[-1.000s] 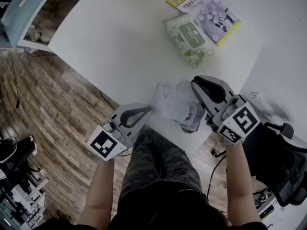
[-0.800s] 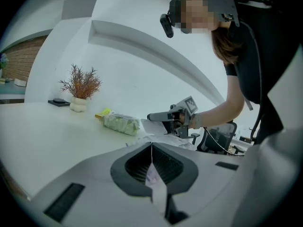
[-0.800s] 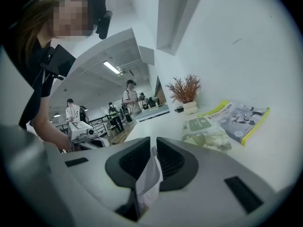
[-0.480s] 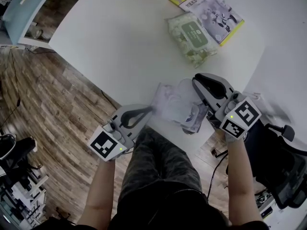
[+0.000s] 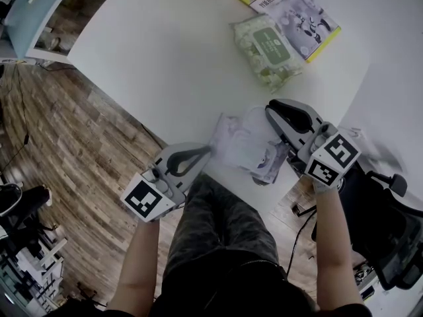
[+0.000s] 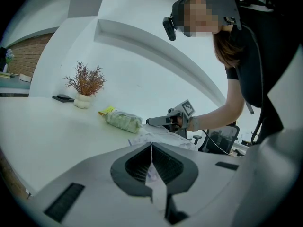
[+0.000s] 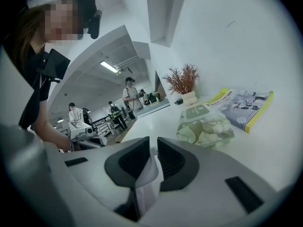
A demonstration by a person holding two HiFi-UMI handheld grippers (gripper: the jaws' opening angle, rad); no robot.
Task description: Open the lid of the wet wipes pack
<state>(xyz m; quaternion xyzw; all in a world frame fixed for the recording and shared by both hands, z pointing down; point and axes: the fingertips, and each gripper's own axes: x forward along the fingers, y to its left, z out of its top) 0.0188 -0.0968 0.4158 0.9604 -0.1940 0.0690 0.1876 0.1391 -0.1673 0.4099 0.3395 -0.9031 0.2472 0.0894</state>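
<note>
A pale lavender wet wipes pack (image 5: 239, 145) lies at the near edge of the white table (image 5: 165, 58). My left gripper (image 5: 210, 152) is shut on the thin film at its left end, and the film shows pinched between the pads in the left gripper view (image 6: 151, 148). My right gripper (image 5: 272, 116) is at the pack's right side. Its jaws have just been opening, and in the right gripper view (image 7: 152, 148) a white flap of the pack hangs loosely in the gap between them. The left gripper view shows the right gripper (image 6: 158, 122) across the pack.
A second wipes pack with a green lid (image 5: 268, 48) lies farther back beside a yellow-edged booklet (image 5: 297, 8). A dried plant in a pot (image 6: 85, 86) and a dark phone (image 6: 62, 97) sit at the far side. An office chair (image 5: 383, 216) stands at the right.
The right gripper has sunk slightly at the pack's right side. The left gripper and the pack stay where they were.
</note>
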